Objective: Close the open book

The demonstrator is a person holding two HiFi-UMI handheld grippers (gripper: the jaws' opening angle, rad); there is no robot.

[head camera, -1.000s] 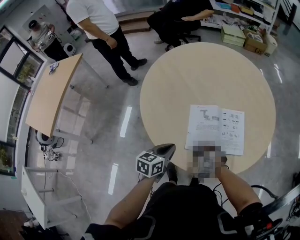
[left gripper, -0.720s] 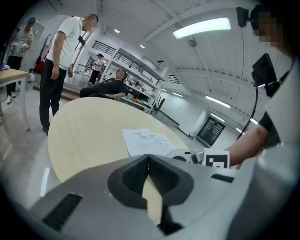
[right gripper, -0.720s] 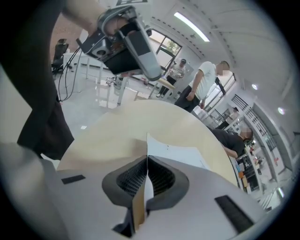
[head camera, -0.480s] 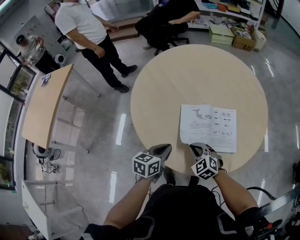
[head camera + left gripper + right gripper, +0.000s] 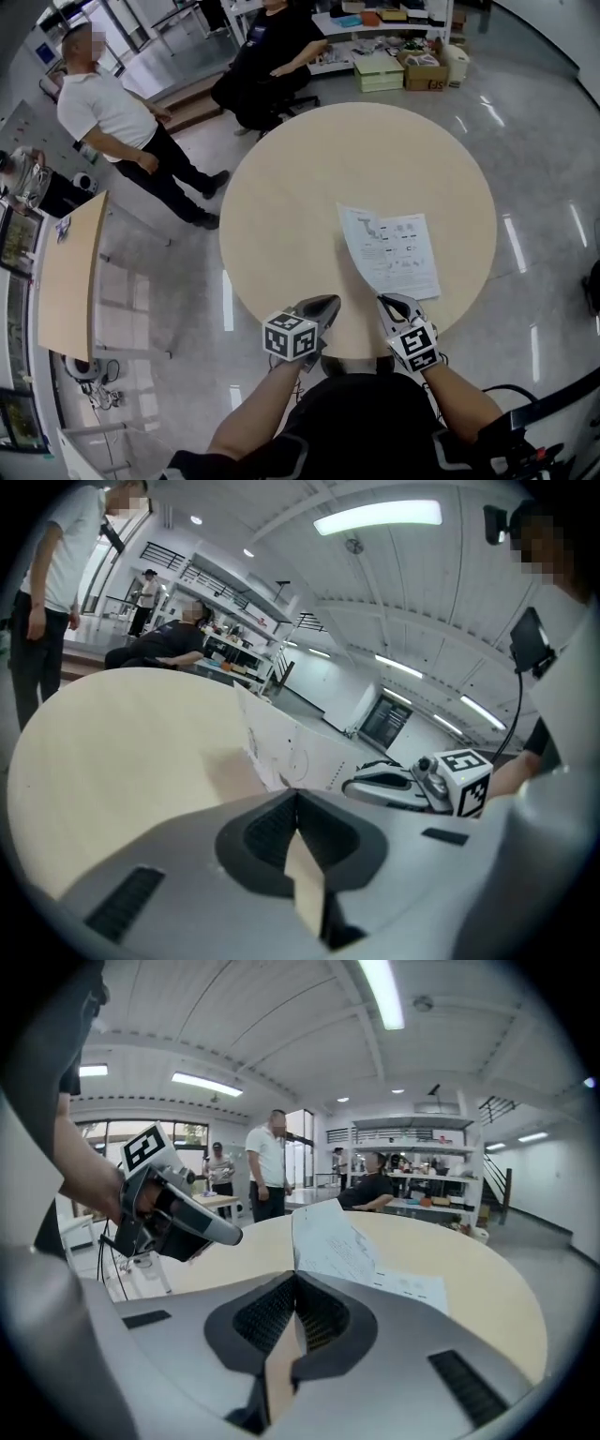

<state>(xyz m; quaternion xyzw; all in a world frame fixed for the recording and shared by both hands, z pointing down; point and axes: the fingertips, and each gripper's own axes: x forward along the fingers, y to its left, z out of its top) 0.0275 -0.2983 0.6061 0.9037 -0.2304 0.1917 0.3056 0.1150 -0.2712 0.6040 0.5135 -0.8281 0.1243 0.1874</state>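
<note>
Round table, busy lab; book open near my edge; right gripper pinches left page, raised partway; left gripper jaws together, empty; fold-over not done yet, I reckon

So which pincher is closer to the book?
Right. The right gripper is shut on the book at its near edge; the left gripper is off to its left, not touching.

Beige table, white book (black print), grey left gripper, grey right gripper, black-and-white cubes
</note>
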